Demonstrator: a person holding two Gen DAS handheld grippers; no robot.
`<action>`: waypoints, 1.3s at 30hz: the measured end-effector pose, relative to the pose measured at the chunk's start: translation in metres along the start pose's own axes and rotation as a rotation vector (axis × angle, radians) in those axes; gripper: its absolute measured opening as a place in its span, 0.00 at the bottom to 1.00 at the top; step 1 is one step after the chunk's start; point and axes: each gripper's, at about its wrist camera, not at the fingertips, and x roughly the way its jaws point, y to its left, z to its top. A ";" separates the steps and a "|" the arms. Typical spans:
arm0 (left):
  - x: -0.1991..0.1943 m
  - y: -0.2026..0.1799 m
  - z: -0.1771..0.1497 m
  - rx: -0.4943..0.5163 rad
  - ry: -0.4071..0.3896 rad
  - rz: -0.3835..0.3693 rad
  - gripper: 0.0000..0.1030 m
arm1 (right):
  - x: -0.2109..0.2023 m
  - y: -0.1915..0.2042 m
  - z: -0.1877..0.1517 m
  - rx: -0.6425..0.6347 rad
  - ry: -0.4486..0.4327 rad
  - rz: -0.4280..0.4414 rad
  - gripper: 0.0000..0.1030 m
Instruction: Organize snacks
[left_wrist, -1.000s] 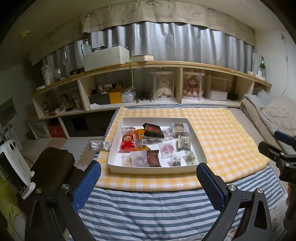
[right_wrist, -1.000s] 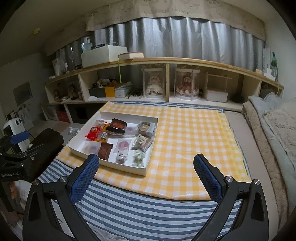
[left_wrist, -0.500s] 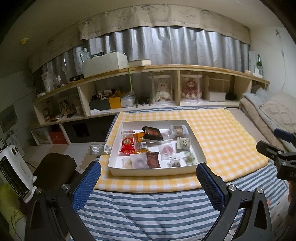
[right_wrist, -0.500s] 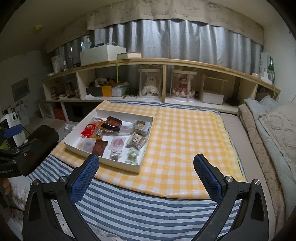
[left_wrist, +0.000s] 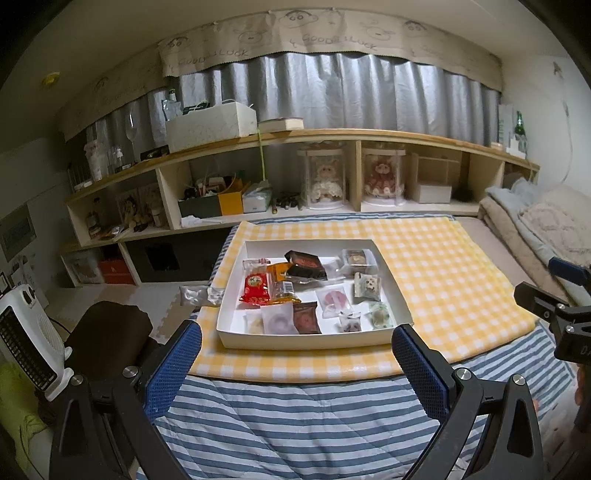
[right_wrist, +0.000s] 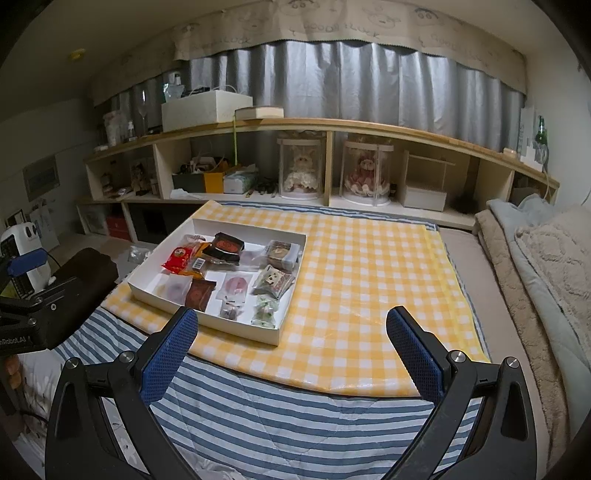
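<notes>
Snacks (left_wrist: 295, 291) all lie inside the white tray (left_wrist: 397, 295) on the yellow checked cloth (left_wrist: 443, 266), packets loosely overlapping at the far end and lying more apart at the near end. You hold your left gripper (left_wrist: 297, 356) and right gripper (right_wrist: 290, 341) back over the striped blanket (right_wrist: 288, 413), jaws spread wide, gripping nothing. That fits either a sort about to be made or one just finished, so I cannot name the step; any reach would call for lowering one gripper over a single packet without dragging its neighbours. Against the frames a second ago, both cameras sit slightly higher and further back, showing more curtain, and the tray's contents lie the same.
</notes>
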 end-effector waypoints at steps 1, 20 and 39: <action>0.001 0.000 0.000 0.002 -0.001 -0.001 1.00 | 0.000 -0.001 0.000 0.000 0.000 0.000 1.00; -0.001 -0.002 -0.001 0.011 -0.003 -0.001 1.00 | -0.001 -0.002 0.001 -0.004 -0.004 -0.002 1.00; -0.002 -0.003 -0.002 0.010 -0.004 0.000 1.00 | -0.002 -0.002 0.002 -0.007 -0.006 -0.003 1.00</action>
